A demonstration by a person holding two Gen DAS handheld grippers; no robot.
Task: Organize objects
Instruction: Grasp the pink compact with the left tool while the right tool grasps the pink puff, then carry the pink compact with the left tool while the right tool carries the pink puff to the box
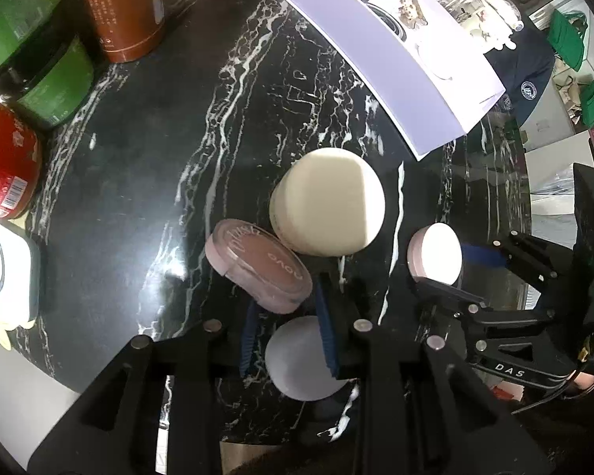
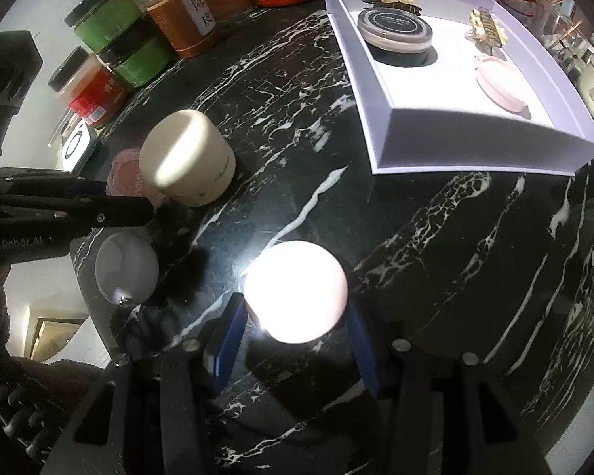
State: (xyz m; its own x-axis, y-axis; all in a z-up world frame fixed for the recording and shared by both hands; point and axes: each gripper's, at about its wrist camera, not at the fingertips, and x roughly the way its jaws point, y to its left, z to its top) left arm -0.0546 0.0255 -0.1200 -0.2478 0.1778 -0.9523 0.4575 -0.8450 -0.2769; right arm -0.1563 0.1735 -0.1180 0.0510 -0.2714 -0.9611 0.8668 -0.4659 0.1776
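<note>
Black white-veined marble counter [image 1: 138, 158]: left gripper [image 1: 289, 328] is clamped on the tilted pink round compact [image 1: 257, 269]; right gripper [image 2: 293, 340] clamps the pale pink jar [image 2: 295, 289]. White open box [image 2: 380, 126] lies ahead-right, nearer the right.

Pink compact [image 1: 259, 265] lower edge hidden behind jaws.

**Two wrist views, both looking steeply down**

My left camera hangs close over the black marble table [image 1: 138, 158], facing the white box [image 1: 396, 79]. My right camera looks down just as near. Both share the cream jar [image 1: 328, 202] [image 2: 186, 158] and box [image 2: 376, 118].
</note>
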